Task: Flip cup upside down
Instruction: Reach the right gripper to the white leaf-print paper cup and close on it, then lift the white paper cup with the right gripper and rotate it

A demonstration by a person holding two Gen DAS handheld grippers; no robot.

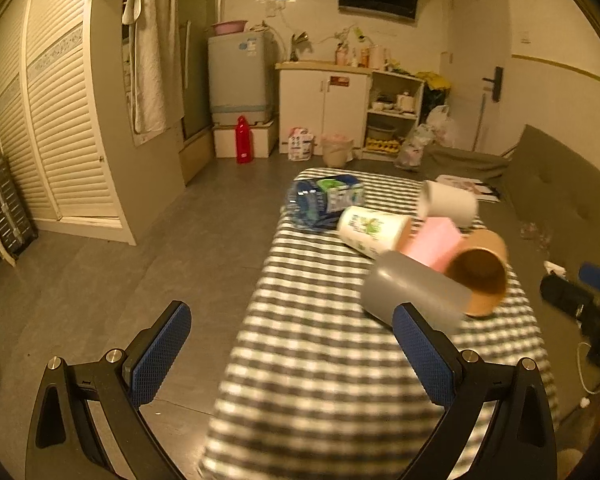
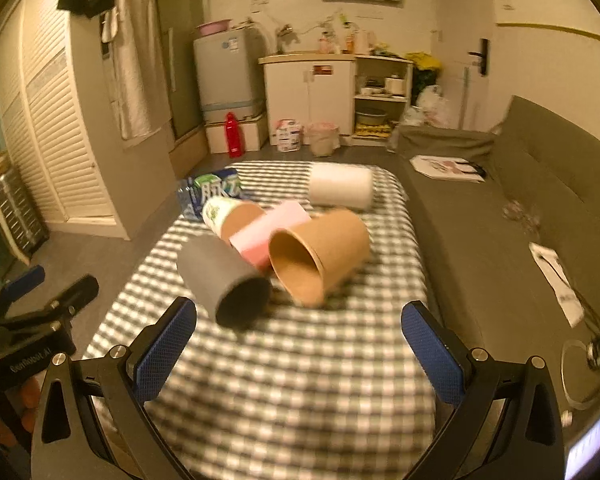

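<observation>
A grey cup (image 2: 224, 280) lies on its side on the checked tablecloth (image 2: 300, 380), mouth toward me; it also shows in the left wrist view (image 1: 414, 294). A brown paper cup (image 2: 320, 252) lies on its side beside it, also in the left wrist view (image 1: 480, 272). A printed white cup (image 2: 228, 216) lies behind them, seen in the left view too (image 1: 374, 230). My right gripper (image 2: 298, 344) is open and empty, just short of the cups. My left gripper (image 1: 292, 352) is open and empty, its right finger (image 1: 420, 352) close in front of the grey cup.
A pink block (image 2: 272, 232), a white roll (image 2: 340, 186) and a blue bottle with a green label (image 2: 208, 192) lie on the table. A grey sofa (image 2: 520, 208) runs along the right. The floor drops off at the table's left edge. The left gripper's body (image 2: 32, 328) shows at left.
</observation>
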